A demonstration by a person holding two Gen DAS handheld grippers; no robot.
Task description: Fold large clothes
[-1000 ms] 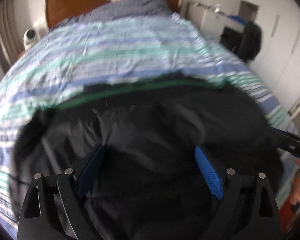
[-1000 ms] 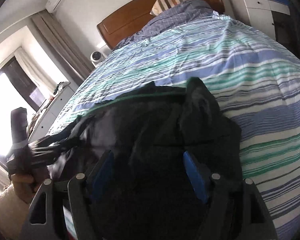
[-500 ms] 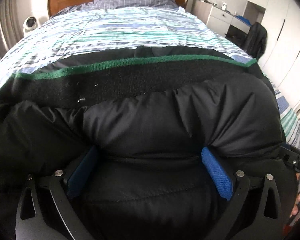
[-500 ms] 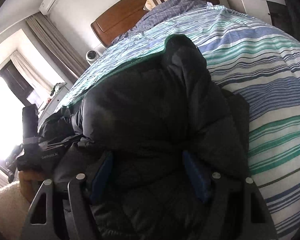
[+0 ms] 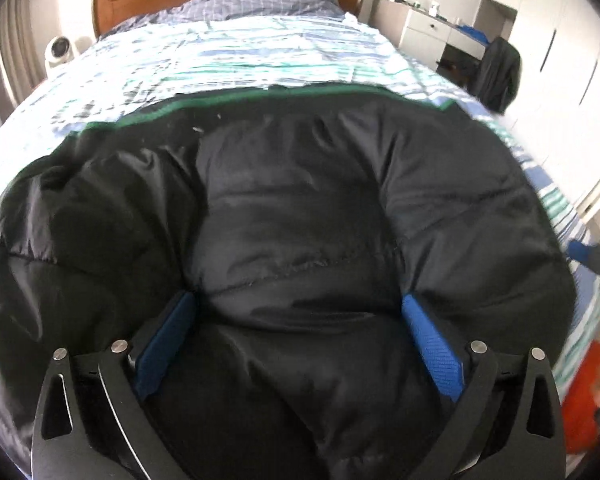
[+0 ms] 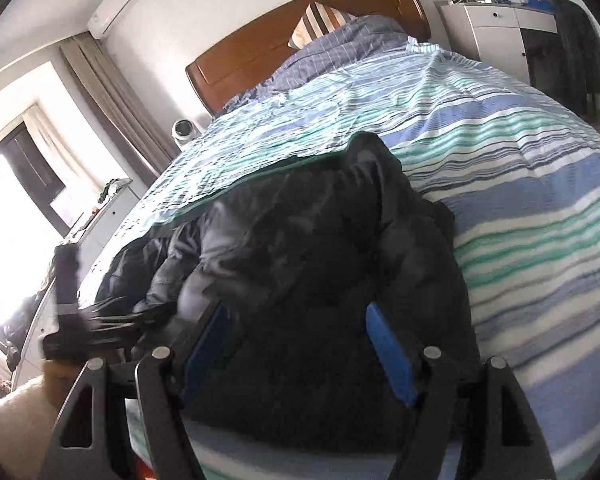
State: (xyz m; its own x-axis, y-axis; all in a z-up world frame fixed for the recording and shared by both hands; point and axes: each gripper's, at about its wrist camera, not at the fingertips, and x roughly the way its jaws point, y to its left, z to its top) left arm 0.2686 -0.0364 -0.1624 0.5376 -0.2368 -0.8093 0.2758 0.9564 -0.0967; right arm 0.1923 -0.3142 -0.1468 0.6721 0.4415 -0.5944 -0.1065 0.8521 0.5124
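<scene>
Since the earlier frames the black puffer jacket (image 5: 300, 220) has settled lower and flatter on the bed (image 5: 240, 60), and our left hand-held gripper (image 5: 298, 340) has spread a little wider over it. Its two blue pads (image 5: 432, 348) now stand far apart, as wide as we see them go, with a puffed fold of the jacket bulging up between them. The pads flank that fold, but we cannot tell whether they press on it.

Our right hand-held gripper (image 6: 296, 348) is partly apart, and its two blue pads (image 6: 388, 352) also straddle jacket fabric; whether they pinch it we cannot tell.

The jacket lies directly ahead of and beneath both hand-held grippers, bunched, with its green-edged hem (image 5: 260, 98) on the far side. From the right hand-held gripper, the left one appears off to the left, blurred, held in a hand (image 6: 60, 376).

We count one jacket, one bed with a striped cover, one wooden headboard (image 6: 284, 44) far ahead, one striped pillow (image 6: 320, 20) and two hand-held grippers.
</scene>
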